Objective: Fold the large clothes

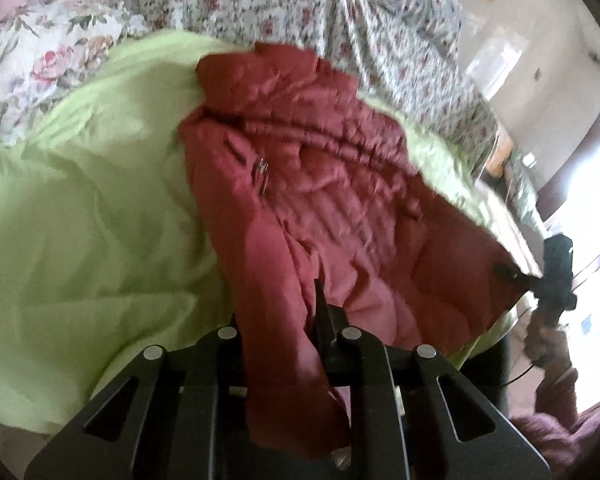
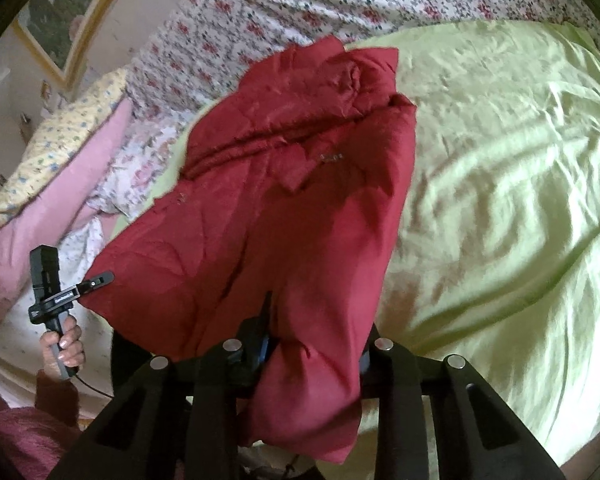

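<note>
Pale lime-green bedding [image 1: 80, 208] covered the bed, with a white sheet printed in small red flowers [image 1: 284, 4] bunched along its far side, a rose-patterned pillow [image 1: 40, 60] beside it and a gilt-framed picture [image 2: 60, 28] on the wall behind. On the green cover lay a dark red quilted puffer jacket [image 1: 312, 168], its padding stitched in narrow channels, a small metal zip pull glinting near a slanted pocket. Its far end, thick and rumpled, rested on the bedding, while the near hem was raised off the bed at two corners. The left gripper [image 1: 296, 320] was clenched on one corner, a fold of red fabric bulging between its black fingers and hanging down over the frame. The right gripper [image 2: 312, 340] gripped the other corner the same way, cloth bunched thickly between its fingers. In the right wrist view a hand [image 2: 66, 350] in a maroon sleeve held the left gripper's handle.
</note>
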### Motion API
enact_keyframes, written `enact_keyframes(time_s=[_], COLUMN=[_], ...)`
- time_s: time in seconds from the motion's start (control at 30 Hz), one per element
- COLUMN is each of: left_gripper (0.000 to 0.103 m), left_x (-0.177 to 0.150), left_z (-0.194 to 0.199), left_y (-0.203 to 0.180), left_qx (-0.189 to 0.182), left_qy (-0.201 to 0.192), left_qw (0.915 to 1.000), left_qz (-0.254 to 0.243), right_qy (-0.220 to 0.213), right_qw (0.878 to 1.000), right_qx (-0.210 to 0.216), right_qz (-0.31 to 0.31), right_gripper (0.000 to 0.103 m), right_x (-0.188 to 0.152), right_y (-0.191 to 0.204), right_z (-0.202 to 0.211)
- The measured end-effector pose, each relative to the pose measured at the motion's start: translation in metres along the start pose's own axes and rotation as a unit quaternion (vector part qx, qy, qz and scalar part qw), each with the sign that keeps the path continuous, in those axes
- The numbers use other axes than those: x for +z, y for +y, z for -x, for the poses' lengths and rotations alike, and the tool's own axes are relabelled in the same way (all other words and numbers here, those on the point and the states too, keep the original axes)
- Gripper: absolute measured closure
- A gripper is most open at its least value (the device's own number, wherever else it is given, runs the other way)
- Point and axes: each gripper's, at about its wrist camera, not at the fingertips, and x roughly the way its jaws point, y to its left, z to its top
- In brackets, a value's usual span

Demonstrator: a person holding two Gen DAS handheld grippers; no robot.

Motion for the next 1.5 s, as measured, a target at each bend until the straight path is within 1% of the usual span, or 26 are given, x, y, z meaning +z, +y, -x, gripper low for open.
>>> enact_keyframes(time_s=[0.1,0.2,0.27,0.37,0.57,0.77,0.93,1.17,1.4,1.5], left_gripper=[0.088,0.088,0.088,0.088,0.088,0.088,0.087,0.087,0.087,0.087], left_x=[0.013,0.029,0.036,0.048,0.064,0.089,0.116,0.151,0.185,0.201], left_z=[0.007,0.01,0.008,0.0,-0.014,-0.018,-0.025,-0.048,-0.074,-0.087], left_y=[-0.007,-0.012,-0.013,-0.013,-0.012,-0.009,-0.005,-0.006,0.006,0.012], left_qx=[-0.003,-0.006,0.002,0.019,0.038,0.041,0.047,0.071,0.083,0.092], left_qy=[-0.027,-0.055,-0.064,-0.068,-0.067,-0.08,-0.099,-0.116,-0.126,-0.128], left_qw=[0.9996,0.9984,0.9979,0.9975,0.997,0.9957,0.9933,0.9898,0.9874,0.9857], left_qz=[0.0,0.006,0.008,0.008,0.011,0.022,0.037,0.041,0.05,0.059], right_qy=[-0.026,-0.051,-0.063,-0.075,-0.093,-0.118,-0.138,-0.159,-0.175,-0.189], right_qw=[1.0,0.998,0.998,0.997,0.995,0.992,0.99,0.987,0.983,0.98], right_qx=[0.018,0.016,0.013,-0.006,-0.013,-0.024,-0.027,-0.038,-0.051,-0.058], right_qz=[-0.002,0.01,0.012,0.014,0.014,0.026,0.008,-0.004,-0.001,0.0], right_gripper=[0.077,0.077,0.077,0.077,0.077,0.078,0.078,0.078,0.078,0.078], right_x=[0.01,0.024,0.031,0.043,0.064,0.088,0.115,0.153,0.189,0.209], right_y=[0.003,0.007,0.006,0.003,0.001,0.002,-0.009,-0.014,-0.017,-0.019], right_z=[0.004,0.006,0.006,0.001,-0.009,-0.01,-0.016,-0.038,-0.062,-0.074])
